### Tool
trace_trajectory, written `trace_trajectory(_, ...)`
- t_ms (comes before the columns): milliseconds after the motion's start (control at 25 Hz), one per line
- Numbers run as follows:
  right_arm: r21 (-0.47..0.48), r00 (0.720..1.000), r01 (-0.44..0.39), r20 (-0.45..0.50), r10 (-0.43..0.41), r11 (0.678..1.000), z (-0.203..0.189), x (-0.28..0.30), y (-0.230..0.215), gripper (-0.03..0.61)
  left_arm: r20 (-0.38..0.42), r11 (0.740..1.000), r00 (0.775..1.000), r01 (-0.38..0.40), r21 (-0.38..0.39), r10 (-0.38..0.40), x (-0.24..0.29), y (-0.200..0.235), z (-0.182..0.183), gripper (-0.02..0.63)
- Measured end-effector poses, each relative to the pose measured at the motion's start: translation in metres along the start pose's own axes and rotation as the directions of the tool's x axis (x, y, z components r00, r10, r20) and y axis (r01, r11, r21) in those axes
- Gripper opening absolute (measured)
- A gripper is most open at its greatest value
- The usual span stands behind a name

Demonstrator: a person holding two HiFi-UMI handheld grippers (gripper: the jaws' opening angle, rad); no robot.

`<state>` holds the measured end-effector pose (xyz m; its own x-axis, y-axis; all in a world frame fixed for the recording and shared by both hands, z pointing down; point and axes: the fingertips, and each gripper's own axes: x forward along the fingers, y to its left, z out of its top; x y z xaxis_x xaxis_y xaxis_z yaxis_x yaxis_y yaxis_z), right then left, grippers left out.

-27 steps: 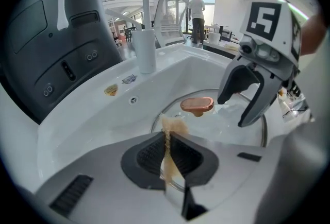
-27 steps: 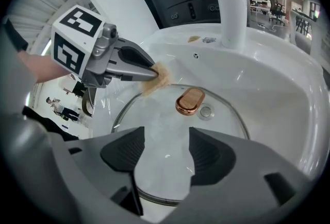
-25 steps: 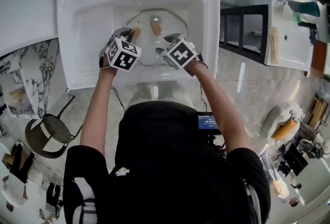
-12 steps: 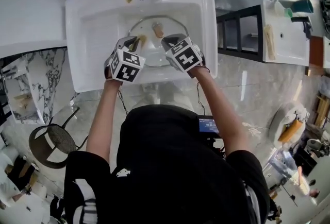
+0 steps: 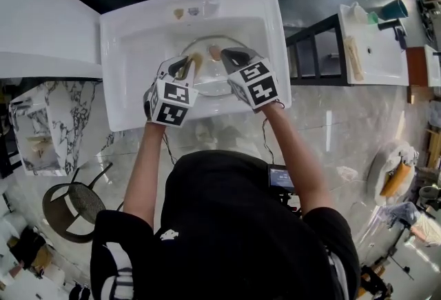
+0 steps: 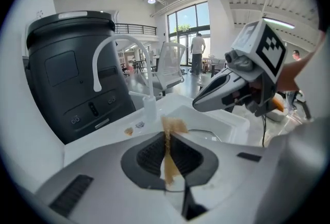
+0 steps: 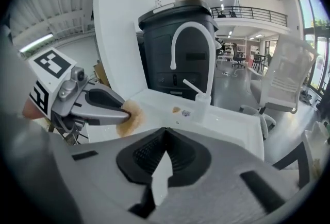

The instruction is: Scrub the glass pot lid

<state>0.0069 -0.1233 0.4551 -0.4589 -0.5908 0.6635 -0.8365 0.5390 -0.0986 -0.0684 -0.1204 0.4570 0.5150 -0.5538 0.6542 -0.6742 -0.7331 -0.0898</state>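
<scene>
The left gripper (image 6: 166,141) is clenched on a thin tan scrubbing pad (image 6: 173,126), pinched edge-on, with the pad's top corner flopping free above the jaws. The right gripper (image 7: 164,138) has just been closing, and its jaws now meet with nothing between them. Both hang above the glass pot lid (image 5: 211,79), which lies flat in the white sink (image 5: 124,50), untouched by either tool. With nothing steadying the lid, a push from the pad would likely send the smooth glass skating across the glossy ceramic basin. The limp pad could also fold or slip out. The lid is round, clear and thin-rimmed, with a brown knob (image 5: 214,52).
</scene>
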Motion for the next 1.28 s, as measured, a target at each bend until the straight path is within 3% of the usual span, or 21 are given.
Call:
trace_trajectory(280,-0.027,0.986,0.065,0.155,-0.061,0.998,0.047,-0.048,0.017,-0.003,0.145,0.997,0.987,-0.067,0.022,0.064,-0.055,0.006,0.041,0.018)
trace_trajectory(600,-0.055,0.943,0.126,0.317,-0.103,0.990,0.088,-0.103,0.054,-0.003,0.292,0.995,0.952,-0.104,0.009,0.097,-0.115,0.009,0.068,0.018)
trace_trajectory(1280,-0.106,0.834,0.227,0.535,-0.137,0.968,0.137,-0.192,0.114,-0.002,0.549,0.983,0.820,-0.180,-0.018,0.161,-0.229,-0.007,0.119,0.018)
